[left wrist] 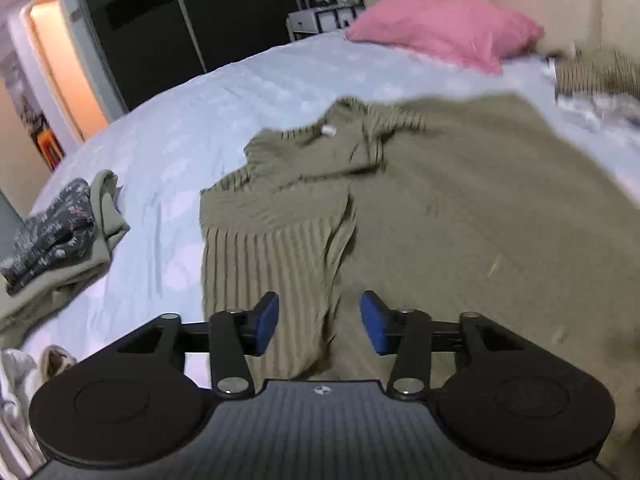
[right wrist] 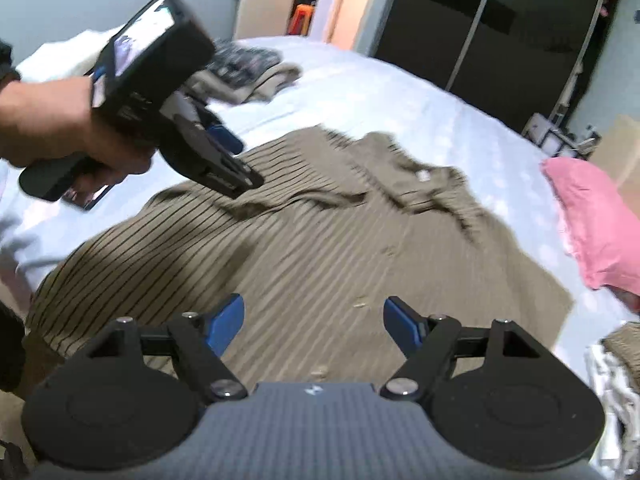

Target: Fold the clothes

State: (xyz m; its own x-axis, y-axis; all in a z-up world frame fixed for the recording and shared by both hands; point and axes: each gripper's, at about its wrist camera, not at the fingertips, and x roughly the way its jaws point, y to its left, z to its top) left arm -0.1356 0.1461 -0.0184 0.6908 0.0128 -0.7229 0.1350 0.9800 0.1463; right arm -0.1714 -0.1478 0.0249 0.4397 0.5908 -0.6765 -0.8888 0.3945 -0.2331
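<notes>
Olive ribbed-knit sweater [left wrist: 460, 208] lies spread on the pale blue bed sheet [left wrist: 192, 120], collar w/ white tag [left wrist: 329, 131] toward the pillow end, one sleeve [left wrist: 276, 248] already laid in over the body. I read it as soft, limp, fairly light; the knit will sag and stretch if I lift from one spot, so I'd pinch edges, not the middle: hem corners or shoulder seams, one per tong, and carry them together.

Left gripper [left wrist: 319, 322]: blue pads apart, nothing between them, hanging above the folded-in sleeve. No earlier view, so no more on that. Right gripper [right wrist: 314, 324]: jaws wide, empty, above the sweater's lower body. From the right wrist view I also see the left unit held in a hand [right wrist: 52, 124] over the far side of the garment.

Around it: pink pillow [left wrist: 444, 28] beyond the collar, apart from the knit; small heap of dark floral and beige clothes [left wrist: 60, 236] off to the left side; more striped fabric [left wrist: 596, 74] by the pillow. Dark wardrobe doors [left wrist: 168, 12] behind the bed. Nothing sits on the sweater; fold path looks clear.
</notes>
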